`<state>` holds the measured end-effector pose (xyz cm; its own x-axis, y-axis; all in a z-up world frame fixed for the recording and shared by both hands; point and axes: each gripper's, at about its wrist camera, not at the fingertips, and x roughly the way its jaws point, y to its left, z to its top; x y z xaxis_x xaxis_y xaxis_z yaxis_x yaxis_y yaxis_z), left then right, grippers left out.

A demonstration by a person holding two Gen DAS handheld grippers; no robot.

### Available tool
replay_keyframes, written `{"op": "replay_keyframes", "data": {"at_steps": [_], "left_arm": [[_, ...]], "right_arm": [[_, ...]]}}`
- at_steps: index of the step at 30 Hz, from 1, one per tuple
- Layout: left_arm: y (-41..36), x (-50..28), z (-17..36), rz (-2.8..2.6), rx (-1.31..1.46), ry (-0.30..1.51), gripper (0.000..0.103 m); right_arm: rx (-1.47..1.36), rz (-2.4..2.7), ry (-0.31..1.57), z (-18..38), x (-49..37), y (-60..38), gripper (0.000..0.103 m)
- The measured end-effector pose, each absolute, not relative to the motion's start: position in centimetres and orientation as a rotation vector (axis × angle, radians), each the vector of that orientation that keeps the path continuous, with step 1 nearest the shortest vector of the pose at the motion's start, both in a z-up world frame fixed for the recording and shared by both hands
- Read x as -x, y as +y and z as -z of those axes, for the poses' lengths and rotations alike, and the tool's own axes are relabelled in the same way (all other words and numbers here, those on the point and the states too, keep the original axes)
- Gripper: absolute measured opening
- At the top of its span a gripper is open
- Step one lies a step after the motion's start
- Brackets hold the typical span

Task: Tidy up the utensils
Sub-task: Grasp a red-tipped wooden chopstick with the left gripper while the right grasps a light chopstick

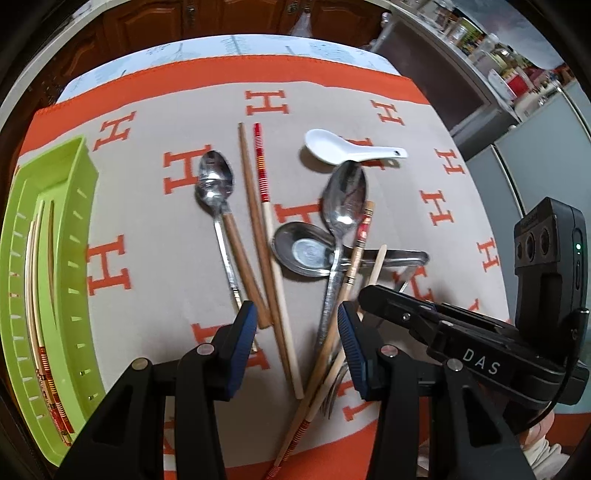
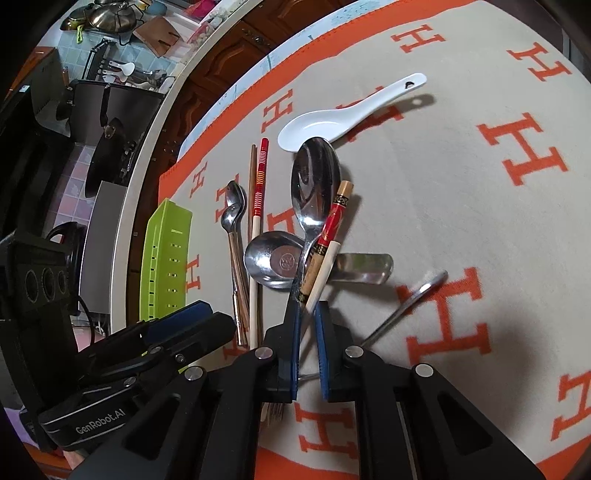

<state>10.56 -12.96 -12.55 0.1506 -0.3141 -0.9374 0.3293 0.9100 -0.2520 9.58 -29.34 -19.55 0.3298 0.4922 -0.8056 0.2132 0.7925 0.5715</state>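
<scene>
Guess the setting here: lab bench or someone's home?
Most likely a home kitchen or dining area. Pots and pans sit on a counter with wooden cabinets below, and the utensils lie on an orange-bordered tablecloth beside a green tray.

A beige blanket [image 1: 155, 236] with orange H letters and an orange border is covering the table. Beyond the far edge of the blanket, dark brown wooden cabinets [image 1: 229, 18] are standing. To the right of the blanket, a grey shelf [image 1: 476, 99] is carrying jars and containers. In the right wrist view, a white counter edge [image 2: 147, 155] is running along the left side of the blanket, and beyond it black pans [image 2: 107, 147] and metal pot lids [image 2: 107, 16] are hanging.
</scene>
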Motion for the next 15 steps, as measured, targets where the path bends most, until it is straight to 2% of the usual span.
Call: {"op": "replay_keyframes", "data": {"at_steps": [3, 6, 15], "left_arm": [[-13.8, -10.2, 12.5, 0.488, -0.039, 1.341, 0.042], [-14.7, -10.1, 12.8, 0.519, -0.045, 1.367, 0.032], [-17.3, -9.5, 14.3, 0.553, -0.122, 1.408, 0.031]], "right_arm": [[-0.679, -0.192, 1.249, 19.4, -8.9, -29.8, 0.008], [-0.692, -0.182, 1.248, 19.3, -8.3, -30.3, 0.008], [-0.716, -0.160, 1.223, 18.6, -6.3, -32.0, 0.007]]}}
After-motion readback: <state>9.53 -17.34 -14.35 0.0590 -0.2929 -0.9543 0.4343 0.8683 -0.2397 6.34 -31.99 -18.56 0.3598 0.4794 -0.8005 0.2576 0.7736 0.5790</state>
